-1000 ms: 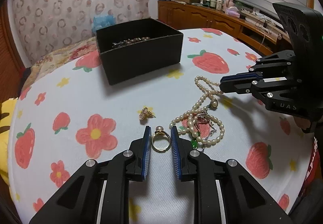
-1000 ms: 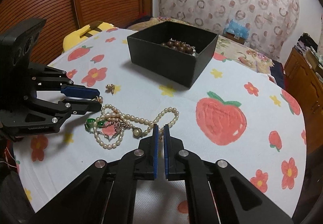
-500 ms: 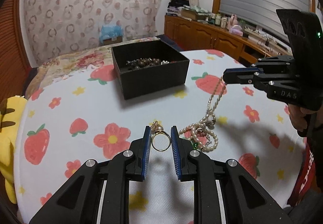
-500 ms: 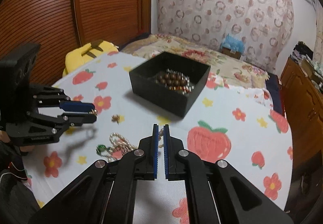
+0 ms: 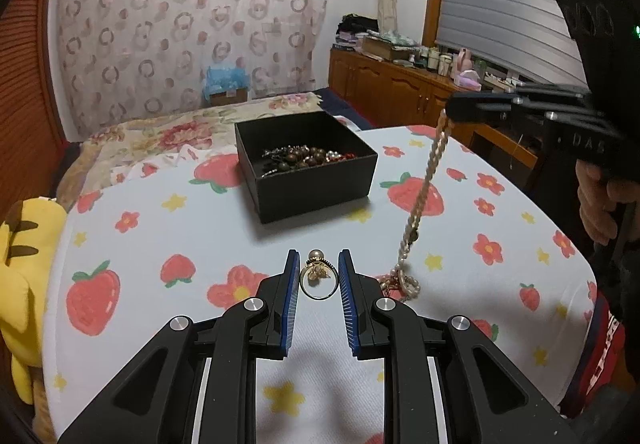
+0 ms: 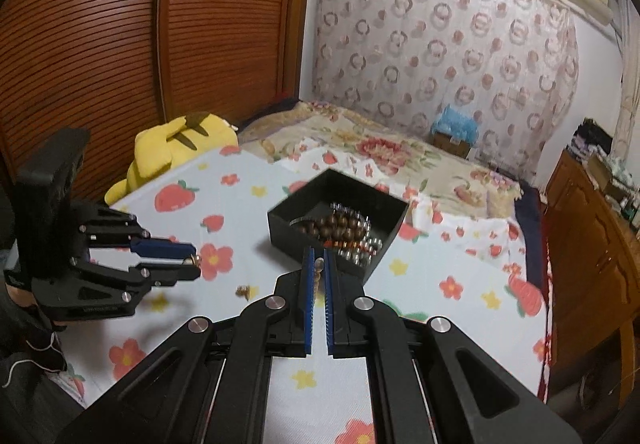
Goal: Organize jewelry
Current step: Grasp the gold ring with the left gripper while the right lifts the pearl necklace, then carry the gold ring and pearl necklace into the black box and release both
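Jewelry is split between both tongs: left tongs [image 5: 319, 278] pinch a gold pearl ring [image 5: 318, 278] at lower centre, while right tongs [image 6: 319, 276] clamp a pearl necklace [image 5: 420, 204], raising it to clear the desk [image 5: 200, 228] toward the black box [image 5: 306, 164].

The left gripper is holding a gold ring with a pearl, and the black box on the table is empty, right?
Not quite. The black box is not empty: the left wrist view shows brown beads inside. The left gripper does hold the gold pearl ring.
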Demonstrator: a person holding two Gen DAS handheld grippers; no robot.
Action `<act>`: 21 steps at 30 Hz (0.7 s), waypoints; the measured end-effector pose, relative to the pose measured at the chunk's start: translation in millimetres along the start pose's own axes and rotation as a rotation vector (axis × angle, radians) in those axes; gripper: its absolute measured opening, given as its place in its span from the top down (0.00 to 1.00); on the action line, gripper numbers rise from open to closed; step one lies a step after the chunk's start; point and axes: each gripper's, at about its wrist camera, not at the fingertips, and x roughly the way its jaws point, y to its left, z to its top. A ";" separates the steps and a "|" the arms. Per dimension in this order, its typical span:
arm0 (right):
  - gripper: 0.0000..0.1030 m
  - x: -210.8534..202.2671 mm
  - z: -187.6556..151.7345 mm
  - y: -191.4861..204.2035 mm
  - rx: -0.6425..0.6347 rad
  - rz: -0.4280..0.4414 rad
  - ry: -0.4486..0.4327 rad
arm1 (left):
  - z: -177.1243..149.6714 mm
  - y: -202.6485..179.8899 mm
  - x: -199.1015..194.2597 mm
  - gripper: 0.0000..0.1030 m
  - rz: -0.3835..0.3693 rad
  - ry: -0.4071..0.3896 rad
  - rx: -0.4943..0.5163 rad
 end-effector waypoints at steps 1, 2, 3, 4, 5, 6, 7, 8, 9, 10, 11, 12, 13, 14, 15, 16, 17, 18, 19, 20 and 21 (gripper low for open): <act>0.95 -2.5 3.2 0.4 -0.003 -0.003 -0.007 | 0.6 -0.6 -0.6 0.82 0.000 -0.002 0.000; 0.95 -4.4 6.2 0.9 -0.006 -0.006 -0.012 | 2.0 -0.7 -1.9 0.82 0.001 -0.006 0.001; 0.95 -6.8 10.1 1.0 -0.008 -0.009 -0.019 | 3.1 -0.8 -2.9 0.82 0.001 -0.008 0.003; 0.95 -10.0 14.6 1.4 -0.013 -0.013 -0.027 | 4.4 -0.8 -4.1 0.82 0.003 -0.012 0.004; 0.95 -12.0 17.2 1.8 -0.016 -0.017 -0.032 | 5.2 -1.1 -4.9 0.82 0.003 -0.015 0.004; 0.95 -14.5 20.9 2.3 -0.021 -0.020 -0.039 | 6.6 -0.8 -6.0 0.82 0.004 -0.019 0.004; 0.95 -17.0 24.6 2.5 -0.024 -0.024 -0.046 | 7.8 -0.4 -6.9 0.82 0.005 -0.021 0.004; 0.95 -18.8 27.6 2.6 -0.026 -0.027 -0.051 | 9.1 0.0 -7.5 0.82 0.005 -0.024 0.004; 0.95 -21.1 31.2 2.6 -0.029 -0.030 -0.057 | 10.4 0.2 -8.8 0.82 0.006 -0.027 0.003; 0.95 -22.8 34.4 2.5 -0.032 -0.032 -0.062 | 11.6 0.0 -9.0 0.82 0.007 -0.029 0.002; 0.95 -24.4 37.8 1.9 -0.034 -0.035 -0.066 | 13.4 0.3 -9.1 0.82 0.009 -0.031 0.002; 0.95 -25.2 39.4 2.4 -0.035 -0.038 -0.069 | 14.3 0.9 -9.2 0.82 0.010 -0.032 0.002; 0.95 -26.4 42.9 1.7 -0.037 -0.040 -0.074 | 15.7 1.3 -8.9 0.82 0.012 -0.034 0.002; 0.95 -27.4 44.4 1.3 -0.037 -0.042 -0.076 | 17.2 1.7 -8.4 0.82 0.015 -0.035 0.002; 0.95 -28.2 47.3 0.5 -0.038 -0.045 -0.078 | 18.2 2.1 -8.0 0.82 0.016 -0.036 0.003; 0.95 -29.0 50.3 -0.4 -0.037 -0.047 -0.081 | 19.4 2.2 -7.5 0.82 0.019 -0.038 0.003; 0.95 -29.4 52.5 -0.7 -0.037 -0.048 -0.083 | 21.0 2.9 -7.2 0.82 0.021 -0.039 0.003; 0.95 -30.0 55.1 -1.1 -0.039 -0.050 -0.086 | 21.9 3.8 -6.8 0.82 0.022 -0.040 0.002; 0.95 -30.9 58.2 -1.7 -0.041 -0.053 -0.090 | 22.5 4.2 -6.7 0.82 0.022 -0.042 0.001; 0.95 -32.1 60.5 -2.0 -0.041 -0.053 -0.094 | 23.6 4.7 -6.8 0.82 0.021 -0.044 -0.001; 0.95 -32.7 62.8 -1.8 -0.043 -0.055 -0.098 | 24.0 5.0 -6.6 0.82 0.021 -0.046 -0.001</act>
